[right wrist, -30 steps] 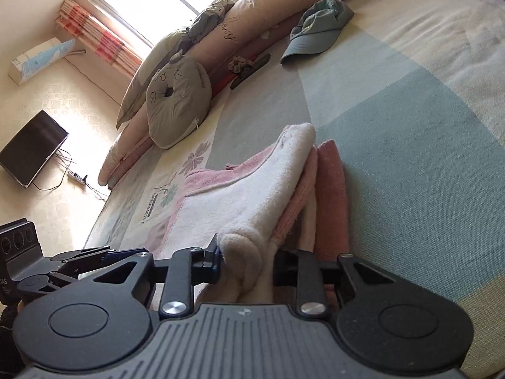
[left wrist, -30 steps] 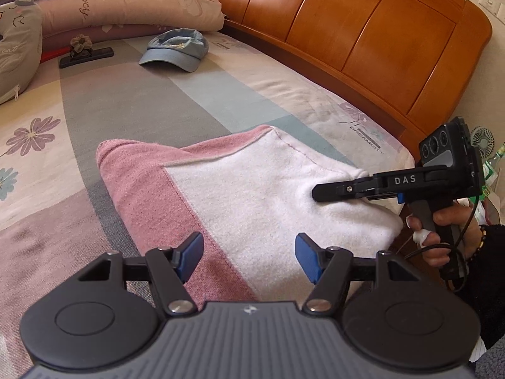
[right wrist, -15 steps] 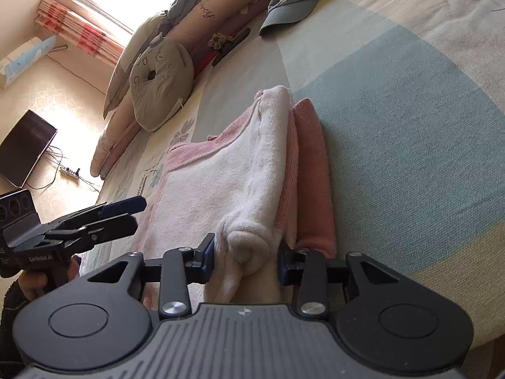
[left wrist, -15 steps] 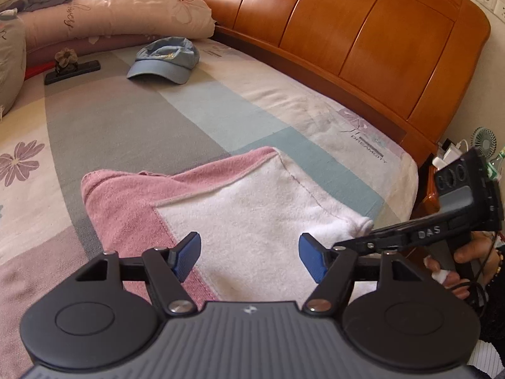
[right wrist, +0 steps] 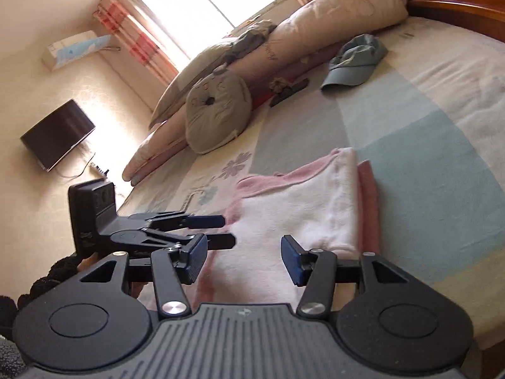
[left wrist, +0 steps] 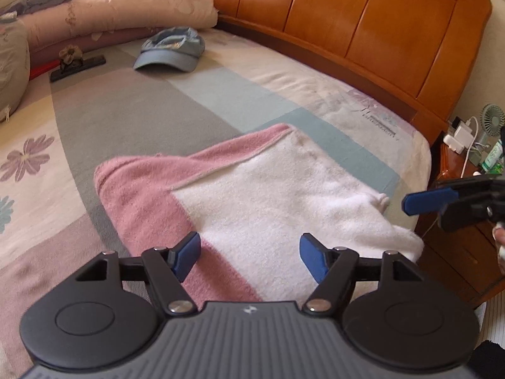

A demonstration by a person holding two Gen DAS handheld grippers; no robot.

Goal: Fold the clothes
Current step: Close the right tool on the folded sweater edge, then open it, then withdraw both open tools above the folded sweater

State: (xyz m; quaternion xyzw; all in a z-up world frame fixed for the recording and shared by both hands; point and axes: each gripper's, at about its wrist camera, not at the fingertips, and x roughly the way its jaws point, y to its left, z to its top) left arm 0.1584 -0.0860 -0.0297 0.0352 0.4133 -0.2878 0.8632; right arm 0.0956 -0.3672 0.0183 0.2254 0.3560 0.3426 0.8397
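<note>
Pink-and-white terry cloth, a folded fleecy garment [left wrist: 268,195], lies flat near the foot corner of the bed [left wrist: 132,117], close to the edge by the orange wooden footboard [left wrist: 363,31]. Half a second ago the right tool [right wrist: 243,259] was clamped on a rolled white fold at the garment's near edge; now its two blue pads are spread wide with nothing between them, and it sits back from the cloth. So the fold has been let go and has settled, white panel on top, pink border showing along the left and far sides.

The left tool [left wrist: 249,257] hovers just above the near edge, its pads also wide apart and empty, as before.

This fold looks finished; the likely next step is another fold or smoothing. A blue fabric cap [left wrist: 170,50] lies well apart, toward the pillows.
</note>
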